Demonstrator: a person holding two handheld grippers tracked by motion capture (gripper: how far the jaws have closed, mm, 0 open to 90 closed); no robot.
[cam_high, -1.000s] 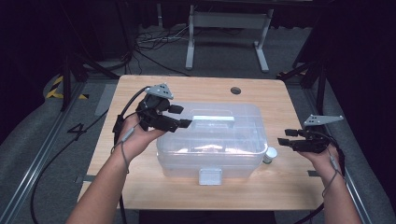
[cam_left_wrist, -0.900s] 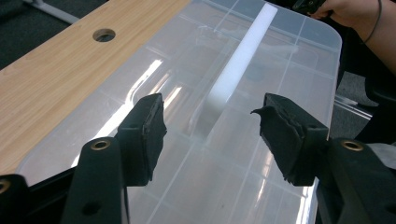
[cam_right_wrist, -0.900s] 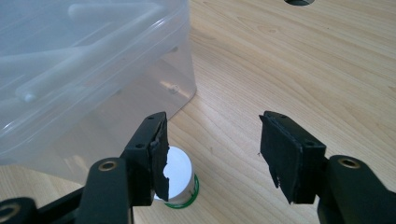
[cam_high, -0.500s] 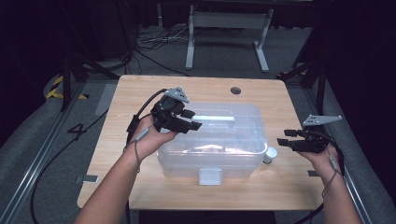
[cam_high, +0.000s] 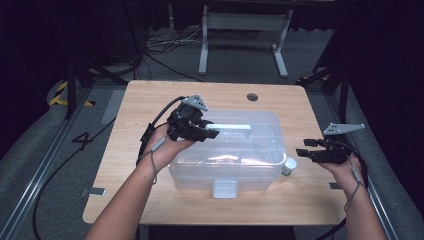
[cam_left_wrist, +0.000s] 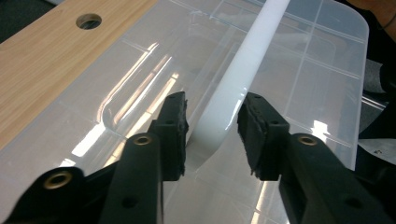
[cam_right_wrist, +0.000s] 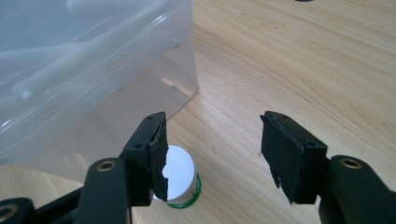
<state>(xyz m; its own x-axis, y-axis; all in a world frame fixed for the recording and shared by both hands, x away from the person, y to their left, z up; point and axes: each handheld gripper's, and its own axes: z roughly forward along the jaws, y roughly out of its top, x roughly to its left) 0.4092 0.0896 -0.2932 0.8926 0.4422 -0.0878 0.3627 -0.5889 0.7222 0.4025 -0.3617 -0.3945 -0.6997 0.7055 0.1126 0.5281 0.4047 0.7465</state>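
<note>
Left gripper sits just left of centre in the high view, over the lid of the clear plastic box. Its jaws have just been closing around the white handle, which lies between them; one pad looks to touch it, while a gap remains at the other, so it is not yet clamped. Right gripper hovers at the right edge of the worktop, jaws released, near a small white-capped jar beside the box.
</note>
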